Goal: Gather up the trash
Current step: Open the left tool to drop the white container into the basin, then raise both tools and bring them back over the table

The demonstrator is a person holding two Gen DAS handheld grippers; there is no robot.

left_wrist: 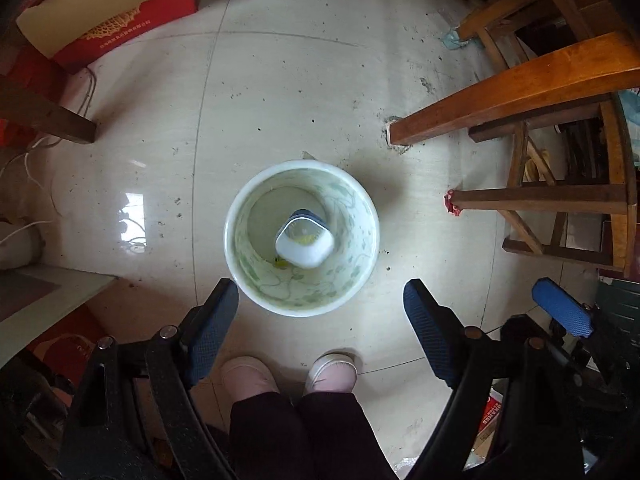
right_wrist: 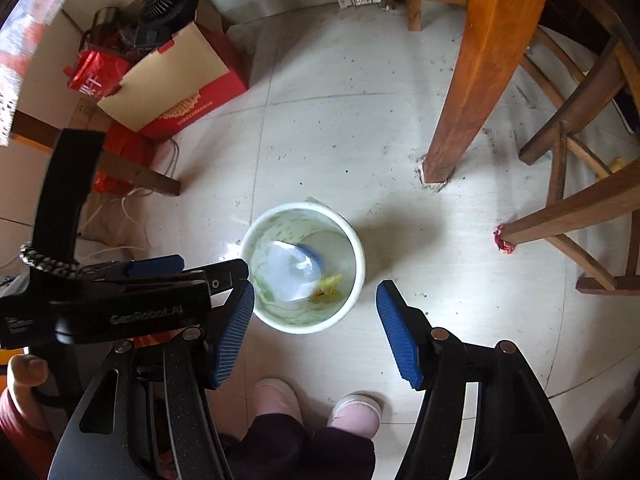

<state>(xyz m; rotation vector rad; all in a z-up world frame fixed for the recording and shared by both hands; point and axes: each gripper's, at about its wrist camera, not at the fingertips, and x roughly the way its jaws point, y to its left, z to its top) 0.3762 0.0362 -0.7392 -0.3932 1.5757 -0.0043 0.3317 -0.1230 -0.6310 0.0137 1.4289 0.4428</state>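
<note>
Both grippers hang over the floor with fingers pointing down, and a white waste bin (left_wrist: 302, 238) with a faint green leaf pattern stands on the tiles directly ahead of them. The left gripper (left_wrist: 320, 316) is spread wide, its two blue-padded fingers parted to either side of the bin's near rim and holding nothing. The right gripper (right_wrist: 316, 332) is likewise wide open and empty, the bin (right_wrist: 303, 268) sitting just beyond the gap between its fingers. Inside the bin lies a white plastic cup (left_wrist: 305, 245) with a blue edge, and beside it a small yellow-green scrap (right_wrist: 329, 286). Off to the right of the grippers, a crumpled red wrapper (right_wrist: 505, 239) lies on the floor touching the foot of a wooden chair (right_wrist: 580, 216). Below the fingers, the person's pink slippers (left_wrist: 288, 372) show on the tiles.
</note>
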